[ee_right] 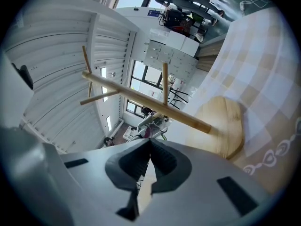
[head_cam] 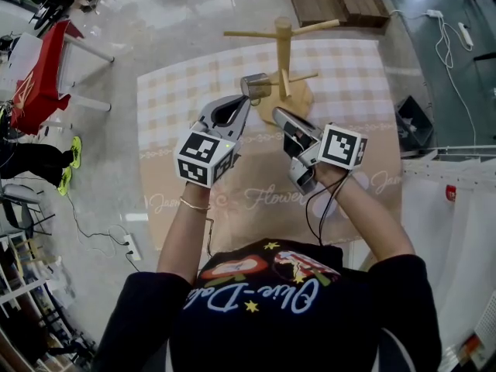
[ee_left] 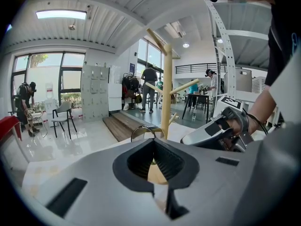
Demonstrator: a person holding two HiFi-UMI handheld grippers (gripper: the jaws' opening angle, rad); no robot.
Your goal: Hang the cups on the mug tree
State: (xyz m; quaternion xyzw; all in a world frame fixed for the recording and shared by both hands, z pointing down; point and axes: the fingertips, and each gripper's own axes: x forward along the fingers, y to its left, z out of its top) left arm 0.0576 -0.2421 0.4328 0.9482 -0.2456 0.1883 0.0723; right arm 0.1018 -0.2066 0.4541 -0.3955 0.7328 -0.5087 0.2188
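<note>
**One cup (head_cam: 256,86) at the mug tree (head_cam: 284,49), not hooked yet**

The cup is just beside the tree's post, above its base, clamped in the left gripper (head_cam: 247,99). I'd guess that's to line its handle up with a peg. The right gripper (head_cam: 277,114) sits near the base, jaws closed, empty.

The body of the left gripper (ee_left: 153,141) hides nearly all of the cup (ee_left: 146,125); only a thin metal arc shows above the fingers (ee_left: 167,161). In the head view the cup covers part of the base of the mug tree (head_cam: 284,45), and the person's torso (head_cam: 263,308) hides the near edge of the surface (head_cam: 364,91).
</note>
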